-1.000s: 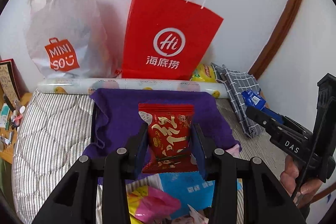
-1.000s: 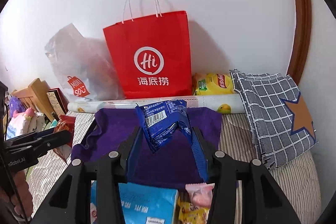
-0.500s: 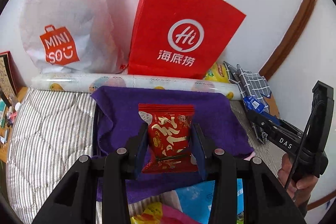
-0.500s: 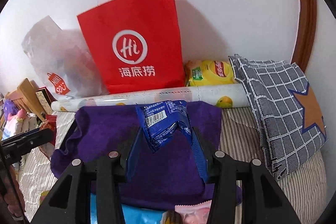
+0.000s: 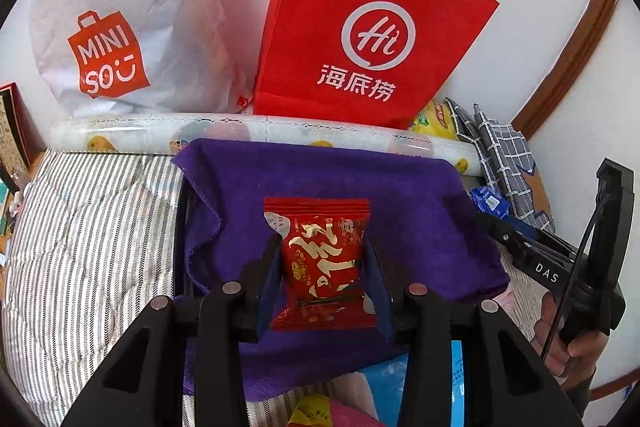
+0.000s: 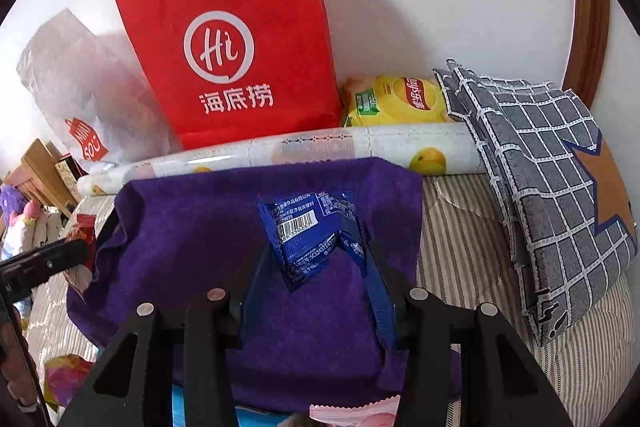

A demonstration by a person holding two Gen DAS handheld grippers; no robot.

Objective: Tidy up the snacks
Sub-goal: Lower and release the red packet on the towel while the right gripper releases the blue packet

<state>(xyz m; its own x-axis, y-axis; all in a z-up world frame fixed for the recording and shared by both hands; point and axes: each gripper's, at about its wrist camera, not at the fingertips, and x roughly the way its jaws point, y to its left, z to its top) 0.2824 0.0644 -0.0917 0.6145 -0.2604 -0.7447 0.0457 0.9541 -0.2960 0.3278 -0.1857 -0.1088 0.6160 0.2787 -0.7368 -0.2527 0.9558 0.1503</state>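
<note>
My left gripper [image 5: 320, 247] is shut on a red snack packet [image 5: 322, 263] with gold writing, held above a purple cloth [image 5: 400, 187] on the striped bed. My right gripper [image 6: 314, 239] is shut on a crumpled blue snack packet [image 6: 310, 231] above the same purple cloth [image 6: 192, 227]. The right gripper shows at the right of the left wrist view [image 5: 492, 217]; the left gripper shows at the left of the right wrist view [image 6: 76, 247]. A red paper bag [image 5: 368, 27] with white handles stands against the wall behind the cloth; it also shows in the right wrist view [image 6: 236, 39].
A white MINISO plastic bag [image 5: 120, 19] stands left of the red bag. A rolled printed sheet [image 6: 360, 147] lies along the cloth's far edge. A yellow chips bag [image 6: 396, 99] and checked grey cushions [image 6: 552, 179] sit at the right. Loose snack packets [image 5: 420, 383] lie below the grippers.
Both grippers have moved forward over the purple cloth toward the red bag, each still holding its packet. The bags look larger and closer.
</note>
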